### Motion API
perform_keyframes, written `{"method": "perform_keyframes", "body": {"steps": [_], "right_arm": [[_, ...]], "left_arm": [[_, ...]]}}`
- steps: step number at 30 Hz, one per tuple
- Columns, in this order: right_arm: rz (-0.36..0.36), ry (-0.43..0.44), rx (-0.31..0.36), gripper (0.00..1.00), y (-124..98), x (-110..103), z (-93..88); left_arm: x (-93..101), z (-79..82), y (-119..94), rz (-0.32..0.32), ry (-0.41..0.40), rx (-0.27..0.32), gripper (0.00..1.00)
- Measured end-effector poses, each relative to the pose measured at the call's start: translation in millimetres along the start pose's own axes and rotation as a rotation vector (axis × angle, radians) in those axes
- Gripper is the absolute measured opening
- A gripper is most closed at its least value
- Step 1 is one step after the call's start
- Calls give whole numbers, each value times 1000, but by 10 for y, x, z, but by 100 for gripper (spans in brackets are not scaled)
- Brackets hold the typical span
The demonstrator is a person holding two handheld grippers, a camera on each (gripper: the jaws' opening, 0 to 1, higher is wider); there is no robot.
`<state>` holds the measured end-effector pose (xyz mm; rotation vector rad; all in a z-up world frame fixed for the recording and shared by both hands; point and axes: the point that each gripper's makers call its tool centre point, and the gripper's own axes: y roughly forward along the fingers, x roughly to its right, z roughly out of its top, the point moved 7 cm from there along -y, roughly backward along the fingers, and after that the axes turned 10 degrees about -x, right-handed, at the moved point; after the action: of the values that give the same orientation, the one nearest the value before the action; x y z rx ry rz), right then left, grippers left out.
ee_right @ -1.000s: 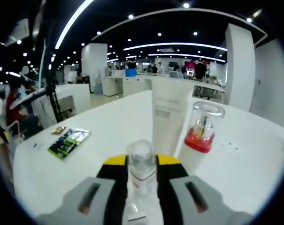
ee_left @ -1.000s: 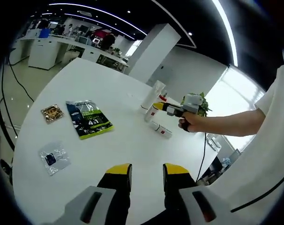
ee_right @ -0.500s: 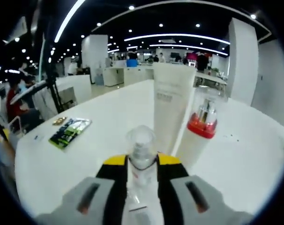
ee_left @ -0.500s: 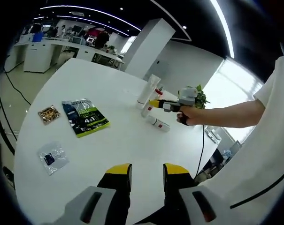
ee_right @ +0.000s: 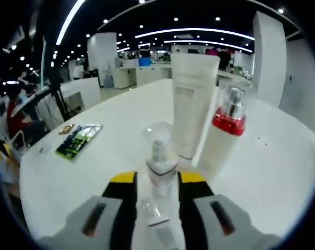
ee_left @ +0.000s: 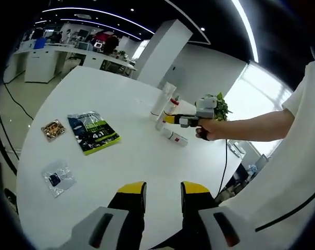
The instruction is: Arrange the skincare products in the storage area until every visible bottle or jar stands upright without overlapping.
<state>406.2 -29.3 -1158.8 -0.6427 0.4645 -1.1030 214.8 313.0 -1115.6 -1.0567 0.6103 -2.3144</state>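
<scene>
Right tongs (ee_right: 154,182): clamped on a clear-capped bottle (ee_right: 158,151), held upright over the counter (ee_right: 95,172).
Left tongs (ee_left: 162,190): jaws narrowly apart, holding nothing.
Beyond the bottle: white tube (ee_right: 192,94) and red-collared pump bottle (ee_right: 222,130) upright, side by side.
Far left: green packet (ee_right: 78,139) lying flat.

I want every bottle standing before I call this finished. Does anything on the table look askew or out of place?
Yes. One small bottle lies on its side near the upright white tube. The right tool holds a clear-capped bottle, not yet released.
</scene>
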Motion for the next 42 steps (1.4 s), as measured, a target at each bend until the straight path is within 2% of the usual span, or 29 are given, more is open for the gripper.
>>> {"method": "perform_keyframes", "body": {"steps": [13, 18, 27, 31, 42], "right_arm": [[-31, 107, -67, 30, 5, 75, -138], [-23, 135, -67, 30, 10, 26, -118], [-33, 145, -77, 27, 96, 4, -69], [-48, 122, -95, 20, 140, 10, -68], [-57, 92, -114, 16, 165, 45, -16]], "left_arm": [[30, -39, -13, 2, -4, 4, 27], [30, -71, -24, 8, -11, 5, 27], [3, -97, -56, 17, -25, 13, 27], [-15, -101, -74, 21, -27, 14, 27], [-95, -136, -92, 27, -48, 13, 27]]}}
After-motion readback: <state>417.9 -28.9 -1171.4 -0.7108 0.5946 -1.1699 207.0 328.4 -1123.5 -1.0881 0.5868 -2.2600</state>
